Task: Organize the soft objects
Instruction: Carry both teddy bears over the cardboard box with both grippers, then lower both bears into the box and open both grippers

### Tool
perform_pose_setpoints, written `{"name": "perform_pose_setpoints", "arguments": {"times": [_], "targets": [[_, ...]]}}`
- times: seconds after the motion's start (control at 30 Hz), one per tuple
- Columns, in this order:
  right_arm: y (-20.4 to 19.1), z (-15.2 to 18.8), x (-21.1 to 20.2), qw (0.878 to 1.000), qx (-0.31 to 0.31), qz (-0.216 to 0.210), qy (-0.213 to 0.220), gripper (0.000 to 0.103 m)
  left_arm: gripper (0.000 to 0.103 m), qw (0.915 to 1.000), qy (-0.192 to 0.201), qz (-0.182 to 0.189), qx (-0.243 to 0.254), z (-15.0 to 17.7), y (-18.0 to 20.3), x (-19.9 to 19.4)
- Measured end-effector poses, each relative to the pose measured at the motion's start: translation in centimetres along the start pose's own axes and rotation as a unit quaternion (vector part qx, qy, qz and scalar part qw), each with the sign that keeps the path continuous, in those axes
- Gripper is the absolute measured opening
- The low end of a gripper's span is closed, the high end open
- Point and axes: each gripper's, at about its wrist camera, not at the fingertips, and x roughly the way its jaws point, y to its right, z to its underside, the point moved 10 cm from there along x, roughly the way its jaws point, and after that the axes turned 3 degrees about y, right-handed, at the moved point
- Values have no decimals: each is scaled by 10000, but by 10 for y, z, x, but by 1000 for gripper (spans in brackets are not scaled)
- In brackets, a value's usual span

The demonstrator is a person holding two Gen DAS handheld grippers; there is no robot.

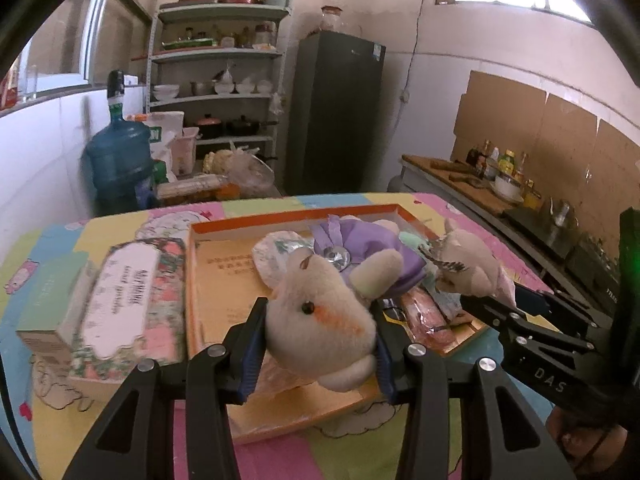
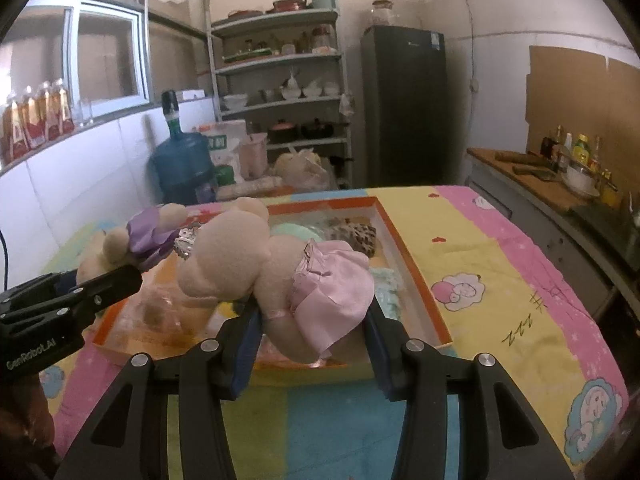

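The left gripper [image 1: 320,344] is clenched on the head of a cream plush toy in a purple dress [image 1: 320,320], its blue pads pressed into both cheeks; the toy's lower body is hidden behind its own head and skirt. The right gripper [image 2: 310,344] is clenched on a pink-skirted plush toy [image 2: 280,272] at the waist, the legs cut off behind the skirt; its face is turned away and cannot be made out. Both toys hang over the orange-rimmed shallow box [image 2: 416,280], which lies near the middle of the patchwork-print tablecloth [image 2: 500,260]. Inside the box, toward its far edge, lie a mint-green soft item [image 2: 296,232] and a leopard-print piece [image 2: 356,234], both partly hidden by the pink toy; clear wrapped packets [image 1: 428,316] lie on its floor, their contents hard to read. A floral box [image 1: 128,300] rests just beside the orange box's left edge, blurred.
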Motion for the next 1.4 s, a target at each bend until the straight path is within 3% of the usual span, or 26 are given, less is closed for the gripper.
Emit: {"name": "perform_pose_setpoints", "arguments": {"times": [0.2, 0.53, 0.8, 0.93, 1.13, 1.4], "targets": [[6, -1, 25, 9998, -135, 75, -157, 49, 46, 9998, -192, -65, 83, 5, 3, 23], [6, -6, 56, 9988, -349, 185, -289, 50, 47, 9983, -98, -485, 321, 2, -5, 42], [2, -6, 64, 9979, -476, 221, -384, 61, 47, 9986, -118, -450, 234, 2, -7, 44], [4, -5, 62, 9983, -433, 180, -358, 65, 61, 9991, -185, -356, 129, 2, -8, 43], [6, -6, 57, 9988, -366, 146, -302, 74, 72, 9996, -118, -218, 168, 1, 0, 34], [5, -11, 44, 9995, -247, 76, -194, 75, 75, 9998, 79, -166, 68, -6, -3, 16]]}}
